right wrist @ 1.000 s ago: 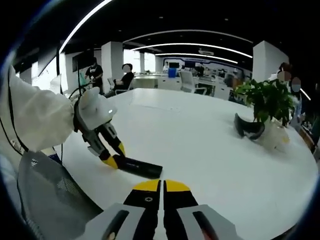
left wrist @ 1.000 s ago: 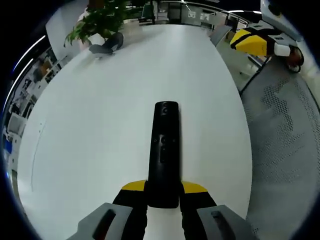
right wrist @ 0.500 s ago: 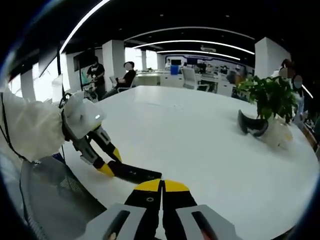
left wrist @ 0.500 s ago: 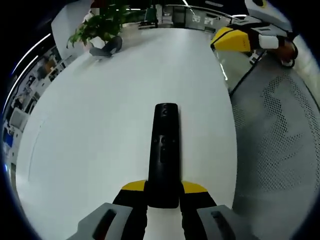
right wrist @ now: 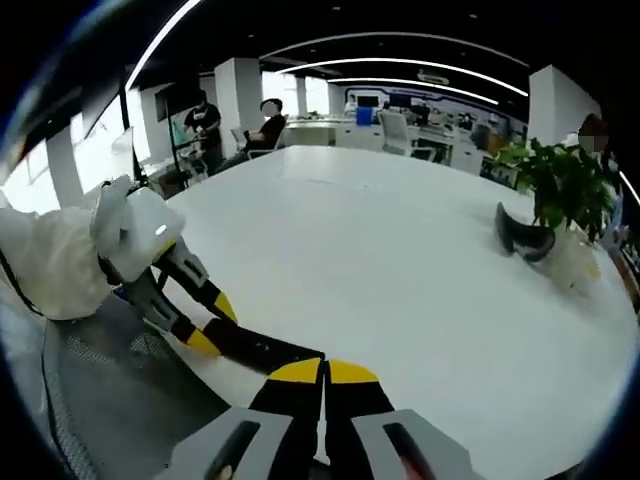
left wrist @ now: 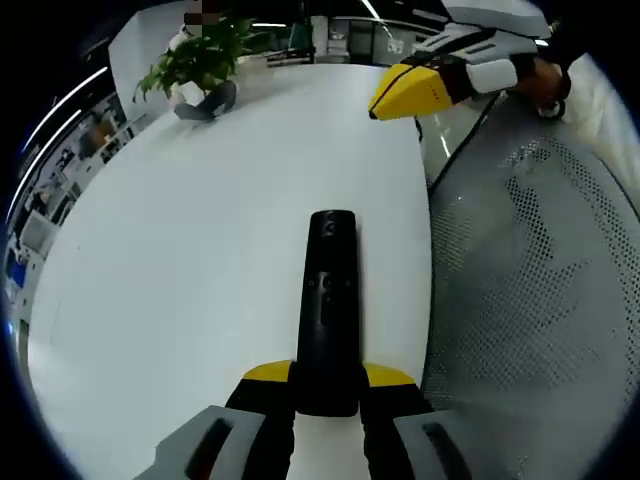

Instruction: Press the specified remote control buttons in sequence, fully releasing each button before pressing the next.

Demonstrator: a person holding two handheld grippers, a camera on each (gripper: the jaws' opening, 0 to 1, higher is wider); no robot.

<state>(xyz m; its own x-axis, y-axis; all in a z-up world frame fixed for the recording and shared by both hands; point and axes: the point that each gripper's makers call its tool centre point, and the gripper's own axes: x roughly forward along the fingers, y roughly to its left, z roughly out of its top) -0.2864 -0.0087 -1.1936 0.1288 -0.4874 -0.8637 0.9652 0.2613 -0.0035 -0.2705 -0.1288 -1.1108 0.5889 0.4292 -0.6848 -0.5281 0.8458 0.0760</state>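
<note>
A long black remote control [left wrist: 328, 300] lies flat over the white table [left wrist: 200, 260], and my left gripper [left wrist: 327, 378] is shut on its near end. Its buttons face up. In the right gripper view the same remote [right wrist: 268, 350] sticks out from the left gripper [right wrist: 203, 325], close to the table's edge. My right gripper [right wrist: 323, 373] is shut with nothing between its yellow tips, a short way from the remote's free end. Those yellow tips [left wrist: 408, 88] also hang above the table's far right side in the left gripper view.
A potted plant [right wrist: 561, 185] and a dark curved object [right wrist: 524, 240] stand at the far end of the table. A grey mesh chair [left wrist: 530, 300] sits right beside the table edge near the remote. People [right wrist: 268, 125] sit at distant desks.
The right gripper's yellow tips have come further in over the table in the left gripper view. The left gripper keeps its hold on the remote. Both views have shifted with the hands.
</note>
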